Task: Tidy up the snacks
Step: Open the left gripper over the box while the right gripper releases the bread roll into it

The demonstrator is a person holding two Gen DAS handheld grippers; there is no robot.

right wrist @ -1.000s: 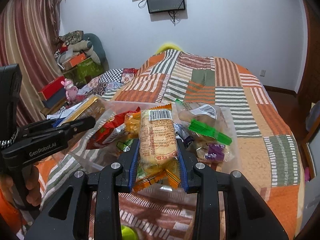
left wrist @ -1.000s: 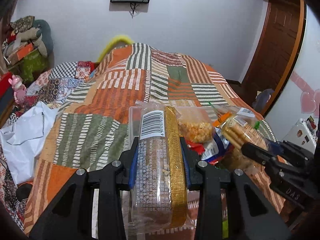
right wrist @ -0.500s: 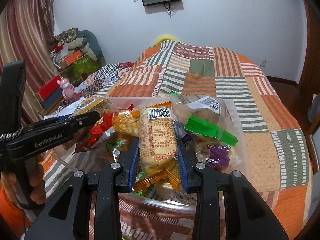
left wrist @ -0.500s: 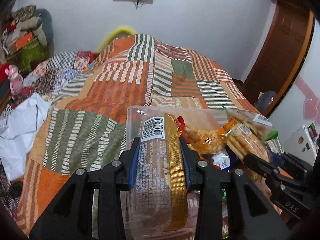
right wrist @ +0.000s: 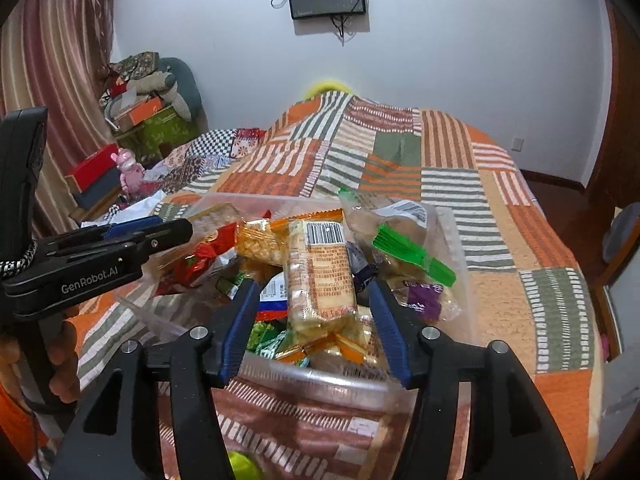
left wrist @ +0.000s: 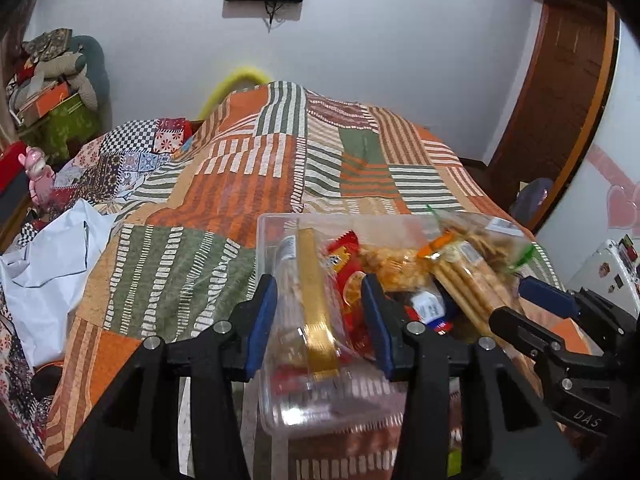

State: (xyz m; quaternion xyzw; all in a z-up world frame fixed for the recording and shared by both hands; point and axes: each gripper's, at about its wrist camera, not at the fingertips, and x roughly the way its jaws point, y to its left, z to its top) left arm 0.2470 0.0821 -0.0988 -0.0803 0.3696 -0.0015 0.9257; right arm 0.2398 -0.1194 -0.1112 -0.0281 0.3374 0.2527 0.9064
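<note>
Both packets look just released into the clear bin (left wrist: 276,240): the left gripper (left wrist: 318,320) and right gripper (right wrist: 316,326) stand open astride them. Next, withdraw upward.

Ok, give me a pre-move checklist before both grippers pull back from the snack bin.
1. Left gripper open, pads apart from the gold-edged cracker pack: ok.
2. Right gripper open around the orange wafer pack: ok.
3. Cracker pack resting inside the clear plastic bin: ok.
4. Wafer pack settled on the snack pile, not slipping: cannot tell.
5. Green-clipped bag contained by the bin wall: cannot tell, it sits high.
6. Grippers apart from each other: ok.
</note>
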